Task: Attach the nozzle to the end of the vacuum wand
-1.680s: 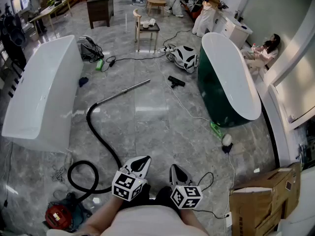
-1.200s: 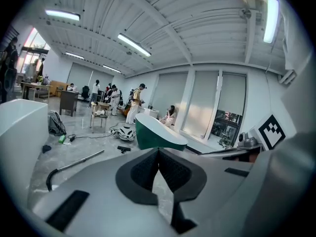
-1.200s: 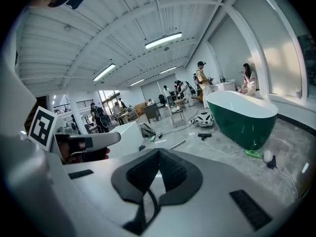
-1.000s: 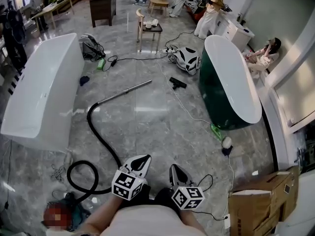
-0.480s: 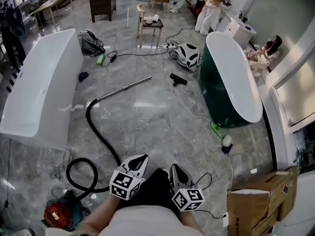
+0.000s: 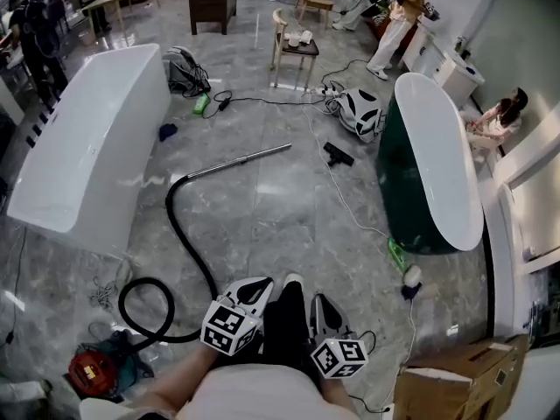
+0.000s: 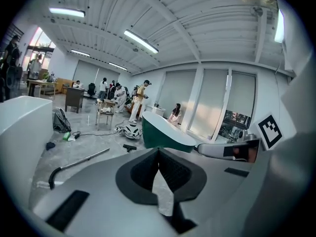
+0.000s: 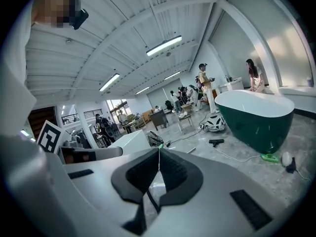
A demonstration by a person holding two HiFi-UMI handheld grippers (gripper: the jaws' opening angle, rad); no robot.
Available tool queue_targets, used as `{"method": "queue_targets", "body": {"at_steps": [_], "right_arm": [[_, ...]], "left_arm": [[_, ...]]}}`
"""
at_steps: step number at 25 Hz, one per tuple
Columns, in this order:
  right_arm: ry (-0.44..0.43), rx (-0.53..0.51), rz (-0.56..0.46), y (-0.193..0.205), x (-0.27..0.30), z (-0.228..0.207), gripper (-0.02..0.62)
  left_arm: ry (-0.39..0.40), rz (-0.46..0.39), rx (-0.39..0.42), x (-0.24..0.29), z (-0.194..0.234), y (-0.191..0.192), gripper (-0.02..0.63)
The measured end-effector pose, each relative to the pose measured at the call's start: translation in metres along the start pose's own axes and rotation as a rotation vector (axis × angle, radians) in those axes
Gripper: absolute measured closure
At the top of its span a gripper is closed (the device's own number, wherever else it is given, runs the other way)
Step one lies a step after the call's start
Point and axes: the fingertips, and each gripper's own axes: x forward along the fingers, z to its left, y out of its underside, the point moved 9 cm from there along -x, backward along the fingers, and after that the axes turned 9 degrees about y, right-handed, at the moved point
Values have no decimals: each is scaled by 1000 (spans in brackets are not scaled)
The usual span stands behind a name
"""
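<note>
The silver vacuum wand lies on the grey marble floor, joined to a black hose that loops back to a red vacuum. In the left gripper view the wand shows at lower left. The black nozzle lies apart from the wand's free end, to its right, near the green bathtub; it is small in both gripper views. My left gripper and right gripper are side by side close to my body, far from both parts. Both are shut and empty, pads meeting.
A white bathtub stands at the left, a green one at the right. A white cable runs past the nozzle. A chair, a black-and-white bag, a cardboard box and several people are around.
The head view has shifted: the wand, nozzle and bathtubs now sit further right. Both grippers have moved forward together, still shut, and a dark leg shows between them.
</note>
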Motion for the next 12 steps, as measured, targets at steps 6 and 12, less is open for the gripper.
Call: {"method": "queue_targets", "body": {"at_steps": [6,12], "right_arm": [[-64,19,-19,-38,43,-22,578],[-63,-5,0,-73,88,-53,580]], "left_arm": [[-28,-43,-2,37,21,-37,598],[-33,-45,-10,88,38,-64,598]]}}
